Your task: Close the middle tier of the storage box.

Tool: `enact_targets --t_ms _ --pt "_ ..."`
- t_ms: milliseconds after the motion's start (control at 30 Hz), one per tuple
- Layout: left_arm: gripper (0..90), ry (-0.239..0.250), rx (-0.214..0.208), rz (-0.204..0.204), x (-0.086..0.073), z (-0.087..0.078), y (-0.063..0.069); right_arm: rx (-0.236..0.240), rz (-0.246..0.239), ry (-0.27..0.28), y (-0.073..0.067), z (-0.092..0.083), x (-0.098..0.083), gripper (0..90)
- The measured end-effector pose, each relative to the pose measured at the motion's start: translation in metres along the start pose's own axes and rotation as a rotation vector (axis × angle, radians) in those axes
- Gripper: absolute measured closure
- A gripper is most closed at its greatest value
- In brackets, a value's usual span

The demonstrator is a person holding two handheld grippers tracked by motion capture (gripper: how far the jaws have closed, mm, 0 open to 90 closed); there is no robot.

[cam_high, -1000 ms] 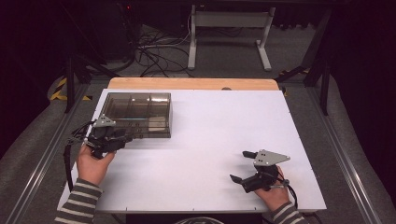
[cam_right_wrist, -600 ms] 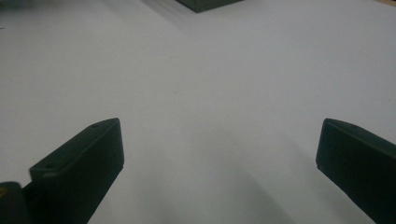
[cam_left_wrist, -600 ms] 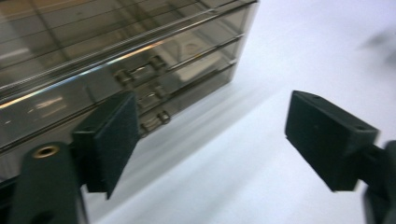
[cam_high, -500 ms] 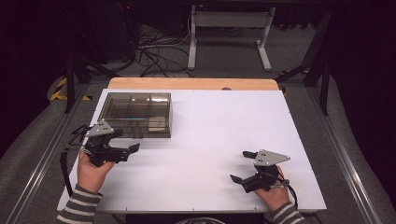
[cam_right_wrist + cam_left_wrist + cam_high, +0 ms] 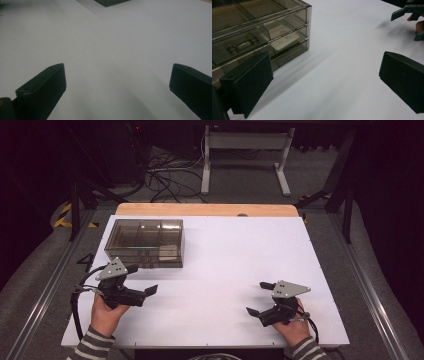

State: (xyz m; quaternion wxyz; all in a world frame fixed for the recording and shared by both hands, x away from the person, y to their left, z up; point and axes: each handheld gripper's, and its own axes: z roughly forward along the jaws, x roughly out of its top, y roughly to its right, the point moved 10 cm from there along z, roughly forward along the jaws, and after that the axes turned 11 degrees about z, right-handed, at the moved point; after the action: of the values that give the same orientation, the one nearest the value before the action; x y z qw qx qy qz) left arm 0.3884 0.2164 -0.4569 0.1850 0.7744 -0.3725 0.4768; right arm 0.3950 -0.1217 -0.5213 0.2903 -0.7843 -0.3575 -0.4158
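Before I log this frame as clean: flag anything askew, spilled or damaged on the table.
Nothing stands out. The smoky drawer box sits square on the white table, drawers shut, nothing spilled. The left claw and right claw are open and hold nothing.

A drawer box (image 5: pixel 145 243) is set on the table (image 5: pixel 240 250) at ten o'clock. The left gripper (image 5: pixel 142 280) is placed before it at eight o'clock, the right gripper (image 5: pixel 260 298) at five o'clock.
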Motion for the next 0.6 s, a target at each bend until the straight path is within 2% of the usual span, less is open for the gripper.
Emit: enact_targets --t_ms 100,233,333,533,600 --pt "0.0 0.021 -0.028 0.003 -0.002 0.002 0.007 0.001 0.003 0.001 0.0 0.0 0.0 1.5" --pt "0.0 0.027 -0.042 0.024 -0.006 0.005 0.012 0.001 0.003 0.001 0.0 0.0 0.0 1.5" --pt "0.0 0.03 -0.044 0.032 -0.01 0.008 0.016 0.002 0.002 0.0 -0.001 0.0 0.0 1.5" --pt "0.0 -0.001 -0.019 0.052 -0.023 0.017 0.019 0.002 -0.003 -0.001 -0.001 0.0 0.0 1.5" --pt "0.0 -0.004 -0.024 0.053 -0.027 0.02 0.021 0.002 -0.003 -0.001 -0.001 0.0 0.0 1.5"
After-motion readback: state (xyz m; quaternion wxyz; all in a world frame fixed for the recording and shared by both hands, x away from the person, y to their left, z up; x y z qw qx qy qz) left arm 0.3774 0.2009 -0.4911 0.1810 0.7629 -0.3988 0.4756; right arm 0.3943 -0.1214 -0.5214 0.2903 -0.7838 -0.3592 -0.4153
